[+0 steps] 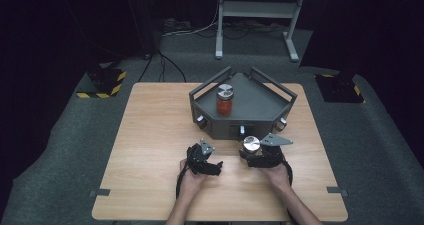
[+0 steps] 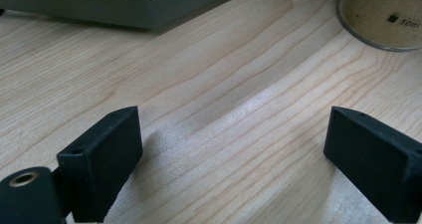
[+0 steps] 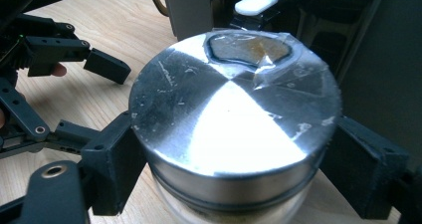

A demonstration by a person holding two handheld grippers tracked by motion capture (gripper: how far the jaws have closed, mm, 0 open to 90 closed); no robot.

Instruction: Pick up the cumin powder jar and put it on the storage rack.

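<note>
While gripped: right gripper [image 3: 229,159] jaws pinch jar [image 3: 234,134] below its lid.
Jar: glass, rigid, slippery, breakable.
Left gripper [image 2: 234,149]: jaws apart, empty.

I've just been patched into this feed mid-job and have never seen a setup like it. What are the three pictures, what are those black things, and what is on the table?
No robot arm here: a person holds a hand-held gripper in each hand. The high view looks down on the wooden table from the person's side. The left gripper and right gripper lie near the front edge. The other two pictures come from cameras riding on each gripper, looking along its black fingers.

At the back of the table sits a grey tray holding a red-filled jar with a metal lid. A second jar with a metal lid stands in front of the tray.

The right gripper's fingers sit on either side of that jar's lid, touching or nearly so; I cannot tell whether they grip yet. The left gripper's fingers stand wide apart over bare wood, holding nothing.
</note>
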